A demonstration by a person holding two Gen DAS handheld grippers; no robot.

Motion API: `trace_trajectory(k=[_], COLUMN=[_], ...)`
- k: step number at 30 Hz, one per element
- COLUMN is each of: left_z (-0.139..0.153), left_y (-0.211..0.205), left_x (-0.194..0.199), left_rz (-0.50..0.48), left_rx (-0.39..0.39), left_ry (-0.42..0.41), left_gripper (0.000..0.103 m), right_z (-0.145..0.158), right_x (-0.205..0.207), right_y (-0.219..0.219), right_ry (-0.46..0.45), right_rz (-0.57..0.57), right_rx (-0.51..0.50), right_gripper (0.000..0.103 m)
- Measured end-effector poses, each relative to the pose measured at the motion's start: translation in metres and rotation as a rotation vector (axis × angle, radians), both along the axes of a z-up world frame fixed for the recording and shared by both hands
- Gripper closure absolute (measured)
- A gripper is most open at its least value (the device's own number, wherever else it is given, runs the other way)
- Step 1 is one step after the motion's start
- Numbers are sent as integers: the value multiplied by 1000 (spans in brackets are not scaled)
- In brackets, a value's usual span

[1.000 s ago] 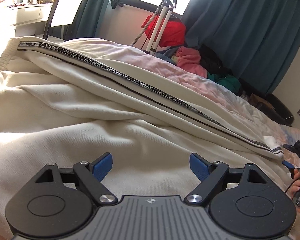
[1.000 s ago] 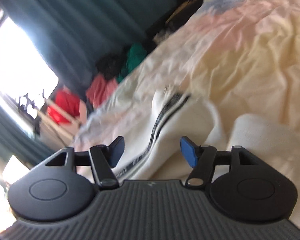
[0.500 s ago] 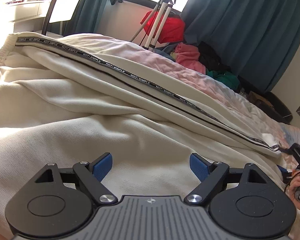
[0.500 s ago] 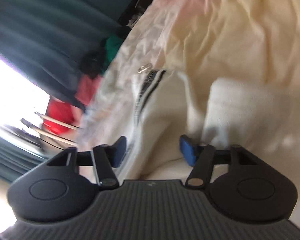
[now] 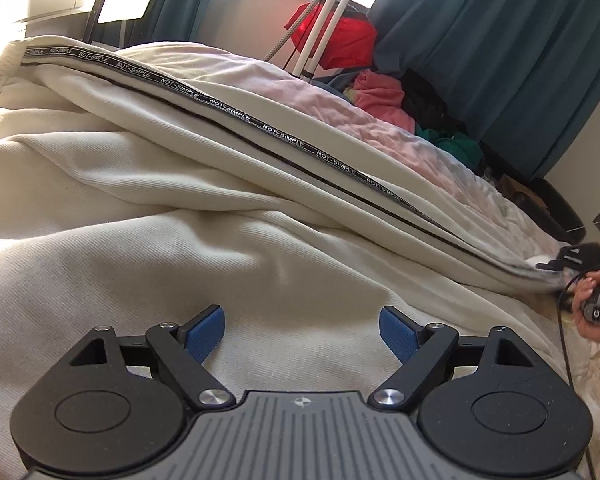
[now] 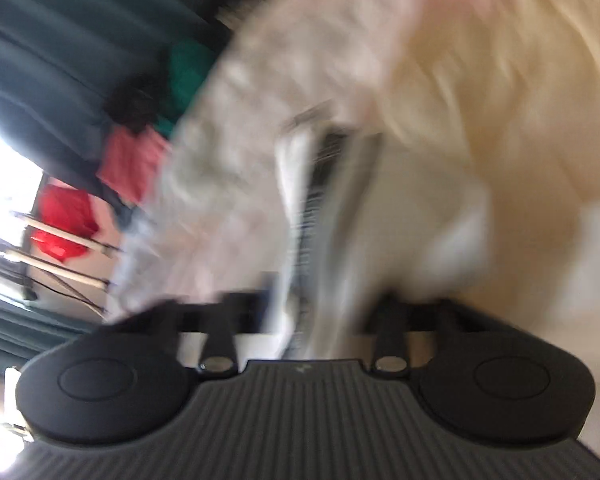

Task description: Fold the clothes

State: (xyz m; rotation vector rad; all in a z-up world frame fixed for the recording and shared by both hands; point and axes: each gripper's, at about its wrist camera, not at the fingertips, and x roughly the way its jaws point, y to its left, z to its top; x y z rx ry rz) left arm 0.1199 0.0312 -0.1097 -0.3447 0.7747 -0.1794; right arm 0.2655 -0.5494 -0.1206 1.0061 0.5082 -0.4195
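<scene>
One pair of cream trousers (image 5: 188,184) with a black lettered side stripe (image 5: 228,110) lies spread on the bed (image 5: 380,128). The left gripper (image 5: 302,330) hovers over the cloth, fingers spread wide. The right gripper (image 6: 300,320) is blurred; cloth lies between its fingers, grip unclear.

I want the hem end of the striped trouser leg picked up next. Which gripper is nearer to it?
Right. The right gripper is at the hem end of the cream trousers; the left gripper hovers open over the cloth, well short of it.
</scene>
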Motion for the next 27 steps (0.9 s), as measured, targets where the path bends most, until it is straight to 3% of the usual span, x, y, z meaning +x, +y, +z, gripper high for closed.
trace_trajectory(k=[2, 4, 7, 9, 12, 16, 19, 23, 27], left_z=[0, 0, 2, 5, 9, 14, 17, 19, 25], left_y=[2, 3, 4, 5, 6, 6, 5, 4, 1], left_x=[0, 0, -2, -5, -9, -12, -12, -15, -20], left_rz=[2, 3, 1, -1, 0, 2, 5, 1, -6], left_rx=[-9, -17, -23, -16, 5, 15, 18, 25, 56], left_ry=[1, 2, -3, -12, -33, -50, -54, -66, -98], left_gripper=[17, 17, 17, 17, 17, 17, 17, 17, 17], right_z=[23, 28, -2, -42, -72, -63, -56, -42, -26], right_x=[-12, -28, -50, -61, -82, -90, -100, -113, -124], right_y=[12, 26, 21, 5, -9, -13, -9, -11, -3], right_ry=[-153, -212, -136, -32, -116, -126, -117, -121, -42], right_rz=[28, 49, 43, 25, 19, -10, -16, -54, -27], right_rx=[-150, -278, -264, -128, -10, 30, -22, -61, -174], right_gripper=[88, 89, 88, 87, 85, 73, 70, 52, 50])
